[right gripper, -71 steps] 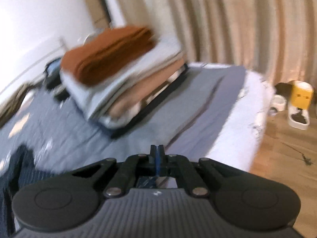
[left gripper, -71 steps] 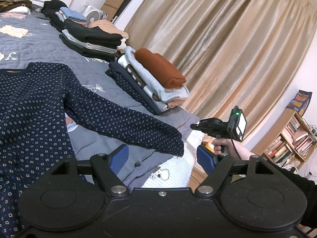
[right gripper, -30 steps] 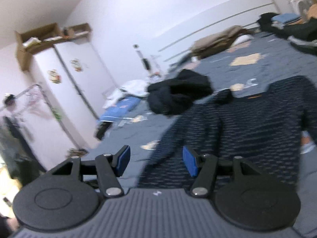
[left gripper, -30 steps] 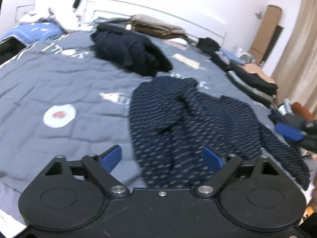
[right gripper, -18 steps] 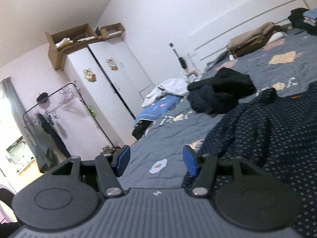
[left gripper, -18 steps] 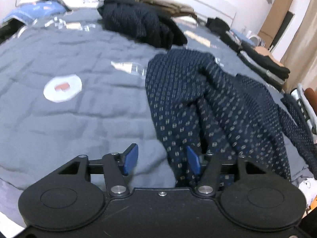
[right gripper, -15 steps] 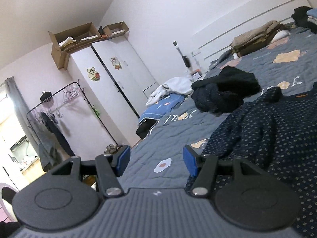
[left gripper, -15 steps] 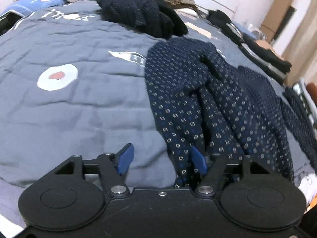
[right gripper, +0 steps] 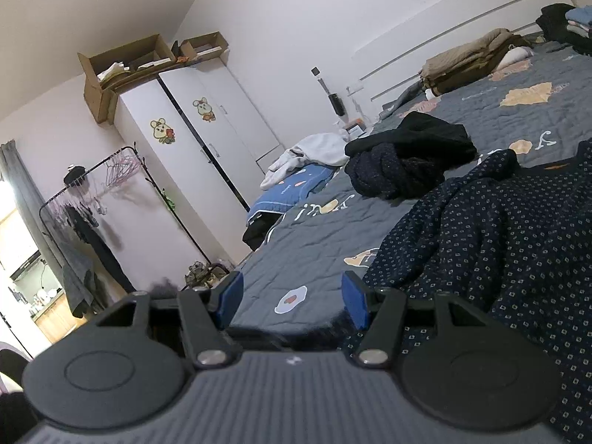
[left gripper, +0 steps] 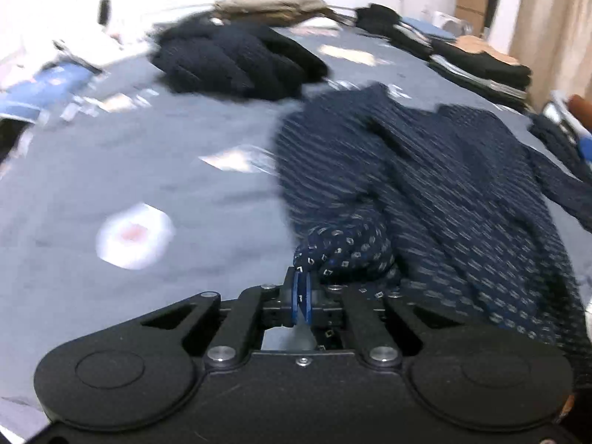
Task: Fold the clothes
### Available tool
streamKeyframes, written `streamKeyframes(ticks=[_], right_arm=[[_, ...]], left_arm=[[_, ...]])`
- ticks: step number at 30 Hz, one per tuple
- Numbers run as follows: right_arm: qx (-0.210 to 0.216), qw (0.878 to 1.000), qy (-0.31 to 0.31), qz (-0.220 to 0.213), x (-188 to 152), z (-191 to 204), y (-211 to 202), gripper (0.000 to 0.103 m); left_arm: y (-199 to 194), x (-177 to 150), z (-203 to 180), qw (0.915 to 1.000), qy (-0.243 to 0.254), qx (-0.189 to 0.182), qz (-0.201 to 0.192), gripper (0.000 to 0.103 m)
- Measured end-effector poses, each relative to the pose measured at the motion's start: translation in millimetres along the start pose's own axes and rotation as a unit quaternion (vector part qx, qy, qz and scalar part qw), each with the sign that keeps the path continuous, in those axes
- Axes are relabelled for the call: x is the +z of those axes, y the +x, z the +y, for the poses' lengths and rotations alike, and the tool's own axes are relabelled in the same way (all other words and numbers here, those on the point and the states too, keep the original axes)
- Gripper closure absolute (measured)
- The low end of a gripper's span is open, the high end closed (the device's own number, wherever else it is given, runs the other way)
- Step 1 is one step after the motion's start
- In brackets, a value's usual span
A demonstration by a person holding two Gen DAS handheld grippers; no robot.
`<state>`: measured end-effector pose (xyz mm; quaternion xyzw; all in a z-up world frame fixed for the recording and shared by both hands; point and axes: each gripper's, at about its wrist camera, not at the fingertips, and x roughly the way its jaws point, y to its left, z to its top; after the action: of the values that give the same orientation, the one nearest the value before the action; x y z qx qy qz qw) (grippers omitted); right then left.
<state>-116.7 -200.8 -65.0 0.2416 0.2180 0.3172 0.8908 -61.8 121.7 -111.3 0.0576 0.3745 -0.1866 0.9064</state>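
Seeing left hand-held gripper (left gripper: 301,298) just clamped tight on the hem of our navy patterned sweater (left gripper: 425,192), sweater spread on the grey bed (left gripper: 155,170), right hand-held gripper (right gripper: 292,298) released, jaws apart over the bed edge, cardboard boxes (right gripper: 125,63) atop wardrobe (right gripper: 207,140) holding papers.

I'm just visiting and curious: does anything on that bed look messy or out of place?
Yes. A dark heap of clothes lies unfolded mid-bed, unlike the neat stacks along the edge. The dotted navy sweater is rumpled, its corner bunched in the shut left gripper.
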Motion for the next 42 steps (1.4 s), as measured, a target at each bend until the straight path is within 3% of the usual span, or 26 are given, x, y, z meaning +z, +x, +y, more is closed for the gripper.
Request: streamKeyframes(ticks=[4, 8, 11, 15, 16, 18, 19, 20, 22, 26, 31, 35, 39, 42], right_arm=[[0.002, 1.000, 0.007, -0.003, 2, -3, -1, 0.045], [0.000, 1.000, 0.008, -0.003, 3, -5, 0, 0.045], [-0.004, 1.000, 0.009, 0.001, 2, -7, 3, 0.045], [-0.011, 1.000, 0.009, 0.009, 2, -11, 6, 0.045], [-0.015, 1.000, 0.009, 0.012, 2, -12, 7, 0.045], [-0.029, 0.999, 0.011, 0.025, 2, -16, 7, 0.045], [-0.038, 0.999, 0.011, 0.032, 2, -18, 7, 0.045], [-0.049, 0.998, 0.011, 0.041, 1, -21, 6, 0.045], [-0.073, 0.996, 0.012, 0.057, -1, -26, 4, 0.045], [-0.110, 0.990, 0.003, 0.091, -9, -31, -5, 0.045], [-0.134, 0.982, -0.023, 0.132, -25, -23, -25, 0.045], [-0.142, 0.967, -0.064, 0.200, -53, -13, -32, 0.045], [-0.164, 0.948, -0.110, 0.249, -78, -8, -31, 0.045], [-0.176, 0.933, -0.140, 0.281, -97, -7, -30, 0.045]], left_arm=[[-31, 29, 49, 0.9953, 0.015, 0.093, -0.022, 0.099], [-53, 58, 101, 0.9820, 0.015, 0.183, -0.043, 0.099], [-53, 76, 131, 0.9720, 0.006, 0.232, -0.035, 0.099], [-35, 81, 143, 0.9658, -0.004, 0.259, -0.002, 0.090], [-36, 78, 139, 0.9687, 0.000, 0.248, -0.003, 0.090], [-42, 69, 126, 0.9743, 0.007, 0.225, -0.011, 0.079], [-47, 64, 115, 0.9764, 0.011, 0.215, -0.020, 0.066], [-52, 58, 105, 0.9796, 0.017, 0.197, -0.032, 0.060], [-59, 47, 72, 0.9884, 0.029, 0.140, -0.052, 0.056], [-64, 24, 5, 0.9962, 0.007, 0.028, -0.082, 0.052], [-59, -3, -67, 0.9922, -0.005, -0.091, -0.086, 0.048], [-55, -16, -89, 0.9886, -0.005, -0.126, -0.082, 0.048], [-54, -25, -95, 0.9879, -0.020, -0.136, -0.072, 0.047], [-53, -32, -102, 0.9894, 0.021, -0.137, -0.044, 0.047]])
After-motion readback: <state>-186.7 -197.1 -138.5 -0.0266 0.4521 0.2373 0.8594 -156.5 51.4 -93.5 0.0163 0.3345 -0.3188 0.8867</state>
